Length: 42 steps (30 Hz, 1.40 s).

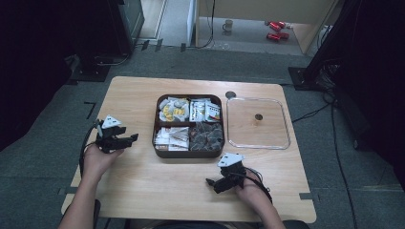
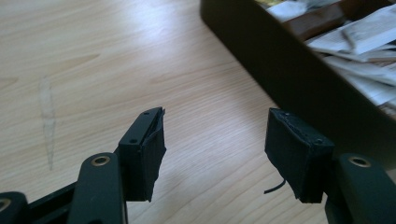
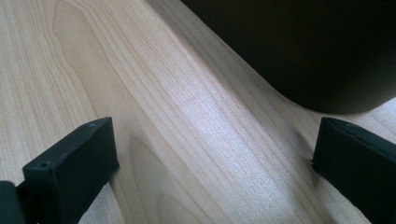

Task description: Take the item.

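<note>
Brown tray [image 1: 188, 152] mid-table, left hand-held gripper [image 1: 130, 139] apart beside its edge, right hand-held gripper [image 1: 210, 183] apart.

Pale wood grain is running across the table [image 1: 143, 176]; the box [image 1: 159, 151] is showing dark brown, holding white packets [image 1: 171, 137], yellow-printed ones [image 1: 173, 110] and grey-black ones [image 1: 207, 136]. The lid [image 1: 285, 125] is gleaming clear, and both grippers' pads [image 2: 147, 154] are looking matte black.

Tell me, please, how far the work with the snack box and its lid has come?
Done: the brown box is full in all four sections. In hand: nothing yet; the left tool and the right tool are open and empty beside it. Left: the clear lid lies on the table, probably to go on.
</note>
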{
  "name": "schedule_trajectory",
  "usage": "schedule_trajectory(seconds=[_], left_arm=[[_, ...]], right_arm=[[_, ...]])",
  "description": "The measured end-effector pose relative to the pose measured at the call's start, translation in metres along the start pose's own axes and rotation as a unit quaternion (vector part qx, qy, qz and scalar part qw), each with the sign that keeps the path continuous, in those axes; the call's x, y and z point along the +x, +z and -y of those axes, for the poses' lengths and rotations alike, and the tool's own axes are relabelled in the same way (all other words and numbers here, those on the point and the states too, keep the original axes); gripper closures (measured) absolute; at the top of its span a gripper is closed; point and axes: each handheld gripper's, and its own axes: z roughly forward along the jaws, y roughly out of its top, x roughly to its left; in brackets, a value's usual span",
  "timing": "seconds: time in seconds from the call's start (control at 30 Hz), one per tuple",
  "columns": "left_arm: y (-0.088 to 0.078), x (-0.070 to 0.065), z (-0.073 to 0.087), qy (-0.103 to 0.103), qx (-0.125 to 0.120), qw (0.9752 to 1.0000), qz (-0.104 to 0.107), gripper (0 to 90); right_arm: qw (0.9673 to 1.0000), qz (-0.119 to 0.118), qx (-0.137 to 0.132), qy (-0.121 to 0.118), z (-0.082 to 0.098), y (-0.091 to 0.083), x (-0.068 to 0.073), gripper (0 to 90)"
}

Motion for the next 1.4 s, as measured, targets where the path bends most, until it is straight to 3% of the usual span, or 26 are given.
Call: schedule_trajectory(seconds=[0.33,1.0,1.2,1.4], left_arm=[[-0.005,-0.021,-0.017,0.033,-0.025,0.9985,0.036,39.6],[0.016,-0.052,-0.046,0.07,-0.017,0.9936,0.087,40.7],[0.023,-0.057,-0.05,0.074,-0.013,0.9931,0.091,41.3],[0.033,-0.068,-0.052,0.089,-0.005,0.9909,0.101,41.5]], right_arm=[[1.0,0.0,0.0,0.0,0.0,0.0,0.0,0.0],[1.0,0.0,0.0,-0.001,0.0,0.0,0.0,0.0],[1.0,0.0,0.0,0.0,0.0,0.0,0.0,0.0],[1.0,0.001,0.0,0.001,0.0,0.0,0.0,0.0]])
